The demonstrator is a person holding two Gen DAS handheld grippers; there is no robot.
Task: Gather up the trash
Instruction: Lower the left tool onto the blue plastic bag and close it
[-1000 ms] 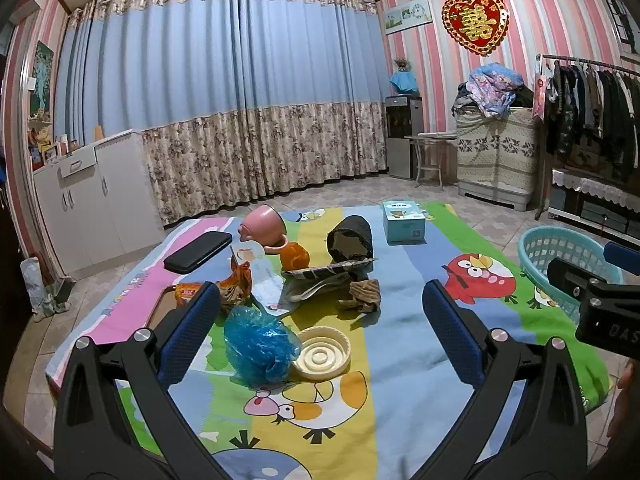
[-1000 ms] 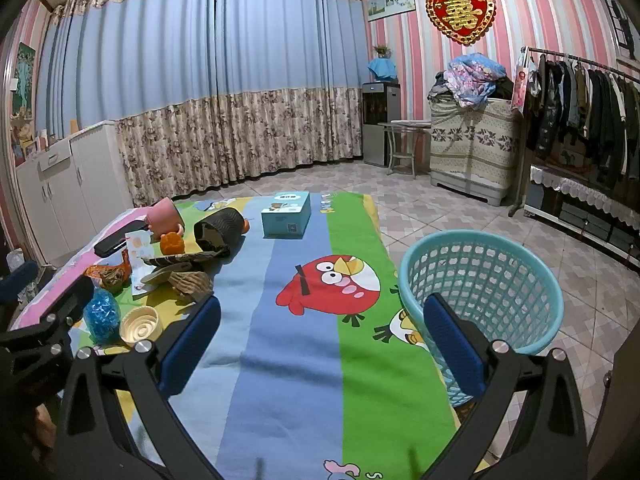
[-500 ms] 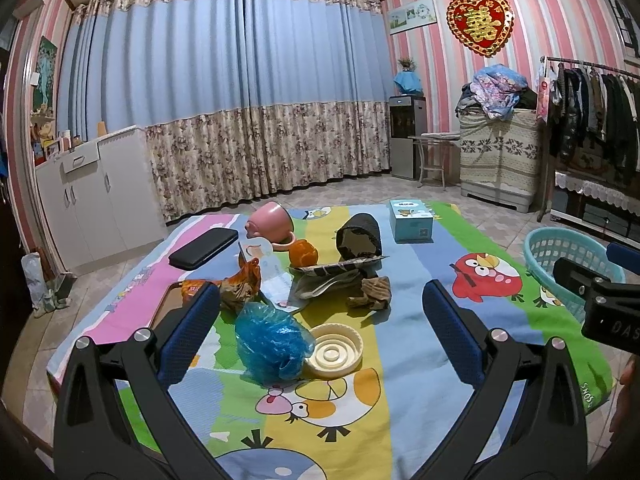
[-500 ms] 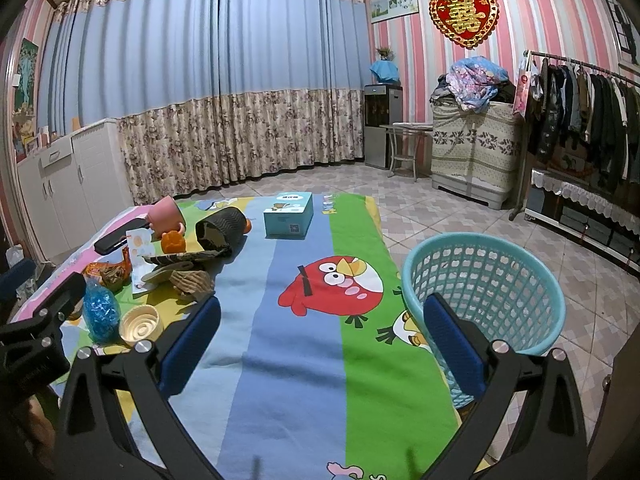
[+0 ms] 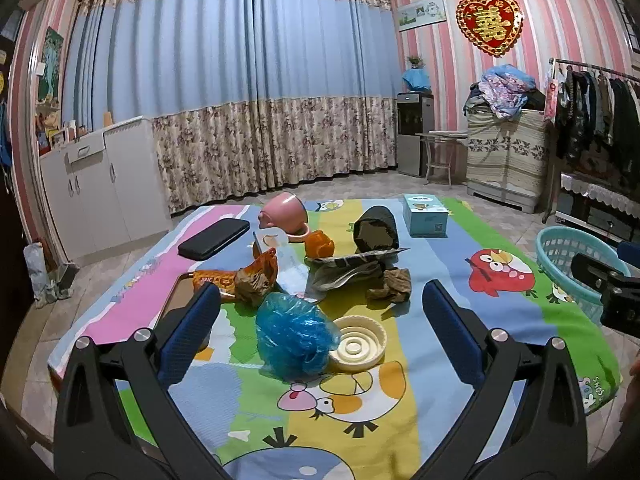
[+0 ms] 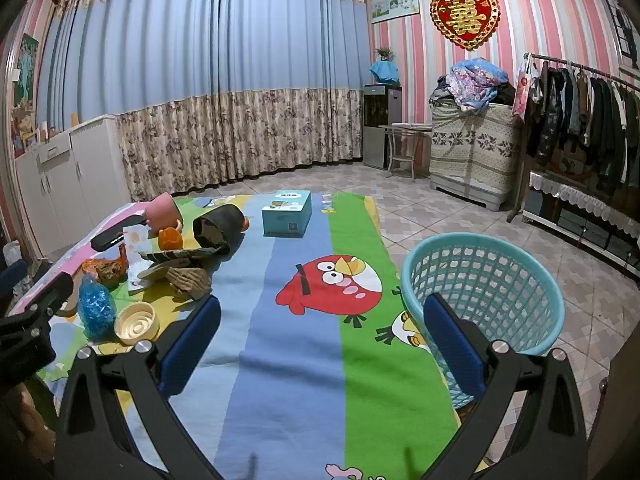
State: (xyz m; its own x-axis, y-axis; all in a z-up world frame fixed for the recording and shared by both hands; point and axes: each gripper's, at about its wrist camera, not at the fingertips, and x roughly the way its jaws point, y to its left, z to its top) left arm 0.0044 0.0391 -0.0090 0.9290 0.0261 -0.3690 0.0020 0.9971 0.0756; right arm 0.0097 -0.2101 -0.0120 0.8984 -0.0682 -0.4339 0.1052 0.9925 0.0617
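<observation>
A pile of trash lies on the cartoon-print mat (image 5: 440, 320): a crumpled blue plastic bag (image 5: 294, 336), a cream round lid (image 5: 356, 344), an orange snack wrapper (image 5: 250, 276), a brown crumpled paper (image 5: 394, 284), an orange peel (image 5: 319, 245) and a dark roll (image 5: 376, 230). My left gripper (image 5: 318, 320) is open and empty, held above the mat in front of the blue bag. My right gripper (image 6: 320, 332) is open and empty, further right, over the mat (image 6: 280, 340). A teal mesh basket (image 6: 488, 280) stands on the floor by the mat's right edge.
A pink cup (image 5: 282, 210), a black case (image 5: 214, 238) and a light blue tissue box (image 5: 425, 214) also lie on the mat. White cabinets (image 5: 100, 184) stand at left, a clothes rack (image 6: 580, 120) at right, curtains behind.
My left gripper has drifted slightly nearer the trash pile, and the view has shifted a little. Both grippers stay open and empty.
</observation>
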